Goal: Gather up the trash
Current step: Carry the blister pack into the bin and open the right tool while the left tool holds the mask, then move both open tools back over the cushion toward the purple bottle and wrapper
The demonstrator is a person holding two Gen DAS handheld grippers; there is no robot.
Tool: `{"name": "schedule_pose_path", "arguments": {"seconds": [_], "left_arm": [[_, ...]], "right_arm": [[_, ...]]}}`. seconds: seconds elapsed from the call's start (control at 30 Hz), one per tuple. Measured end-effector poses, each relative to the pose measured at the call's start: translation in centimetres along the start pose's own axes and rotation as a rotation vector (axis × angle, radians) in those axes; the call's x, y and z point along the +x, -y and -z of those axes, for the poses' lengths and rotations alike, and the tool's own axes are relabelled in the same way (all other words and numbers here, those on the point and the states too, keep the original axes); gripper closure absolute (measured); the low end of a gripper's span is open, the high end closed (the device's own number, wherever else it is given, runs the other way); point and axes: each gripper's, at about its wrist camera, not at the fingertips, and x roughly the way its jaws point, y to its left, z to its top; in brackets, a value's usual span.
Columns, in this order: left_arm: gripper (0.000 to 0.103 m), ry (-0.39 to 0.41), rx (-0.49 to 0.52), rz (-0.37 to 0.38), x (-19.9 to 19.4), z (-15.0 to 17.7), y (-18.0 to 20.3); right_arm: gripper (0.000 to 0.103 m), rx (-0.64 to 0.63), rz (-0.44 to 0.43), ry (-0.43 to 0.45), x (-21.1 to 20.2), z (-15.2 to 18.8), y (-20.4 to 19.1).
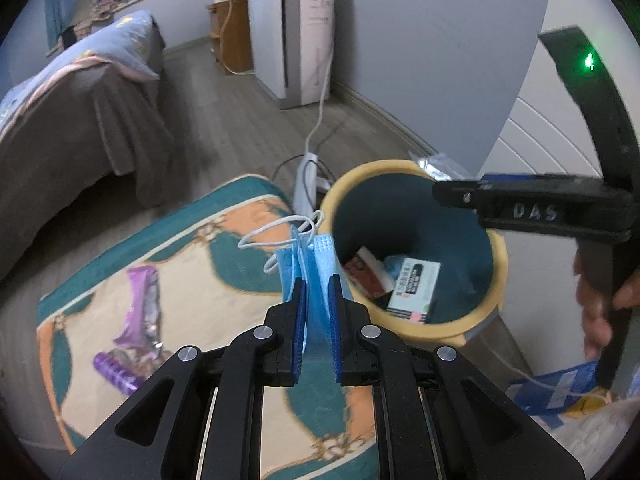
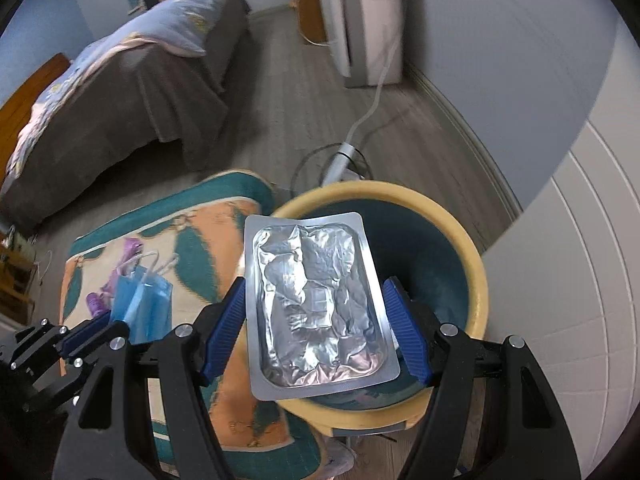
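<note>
Here, the crumpled silver foil packet (image 2: 316, 300) has flat sealed edges.

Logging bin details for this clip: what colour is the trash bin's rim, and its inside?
The trash bin has a pale yellow rim and a dark teal inside, clearest in the left wrist view.
</note>
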Motion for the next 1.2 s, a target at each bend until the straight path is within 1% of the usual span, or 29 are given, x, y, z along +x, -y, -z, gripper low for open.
{"name": "schedule_pose_path", "arguments": {"seconds": [0.1,0.23,0.4,0.53,0.6,0.67,0.7,0.73,0.77,0.8,0.83,0.9,0.93,0.97,1.0,1.03,1.1,1.2], "left_arm": [[0.092,-0.007,0.003,0.026,0.8,-1.0,0.9],[0.092,-0.013,0.039,0.045,1.7,-1.7,2.2],[0.092,-0.024,0.076,0.059,3.3,-2.1,3.5],[0.092,-0.031,0.083,0.070,4.9,-2.8,4.4],[0.089,-0.021,0.083,0.078,5.3,-3.3,4.8],[0.083,0.006,0.097,0.080,5.5,-3.9,5.3],[0.081,0.021,0.104,0.082,5.5,-4.1,5.5],[0.074,0.032,0.112,0.073,5.5,-4.3,5.8],[0.062,0.040,0.118,0.064,5.6,-4.5,5.9],[0.056,0.055,0.127,0.057,5.5,-4.7,6.1],[0.046,0.068,0.133,0.053,5.5,-4.8,6.2],[0.040,0.085,0.139,0.046,5.3,-5.0,6.2],[0.031,0.093,0.134,0.041,5.3,-5.0,6.0],[0.021,0.096,0.126,0.037,5.2,-5.1,5.8],[0.016,0.099,0.117,0.034,5.2,-5.1,5.6],[0.011,0.104,0.106,0.029,5.2,-5.0,5.2],[0.008,0.098,0.097,0.018,5.3,-4.8,4.8],[0.007,0.083,0.082,-0.004,5.5,-4.2,3.8]], "right_arm": [[0.035,0.037,0.022,-0.012,0.7,0.0,1.5],[0.035,0.089,0.046,-0.021,1.3,0.1,3.2],[0.035,0.168,0.103,0.018,0.7,0.0,5.2],[0.035,0.177,0.123,0.038,0.4,0.1,5.3],[0.035,0.179,0.126,0.054,0.2,0.0,5.2],[0.035,0.189,0.126,0.078,-0.3,-0.1,5.3],[0.035,0.191,0.130,0.088,-0.4,-0.2,5.4],[0.035,0.192,0.134,0.098,-0.5,-0.3,5.5],[0.034,0.195,0.136,0.110,-0.7,-0.3,5.6],[0.034,0.197,0.138,0.118,-0.8,-0.3,5.6],[0.034,0.199,0.140,0.127,-0.9,-0.3,5.6],[0.033,0.197,0.139,0.139,-1.0,-0.4,5.4],[0.027,0.193,0.134,0.139,-1.0,-0.5,5.3],[0.017,0.190,0.134,0.141,-0.9,-0.5,5.1],[0.013,0.187,0.137,0.143,-0.9,-0.5,5.0],[0.012,0.183,0.139,0.146,-0.9,-0.6,4.9],[0.006,0.183,0.136,0.148,-0.8,-0.6,4.7],[0.006,0.165,0.139,0.141,-0.5,-0.8,4.4]]}}
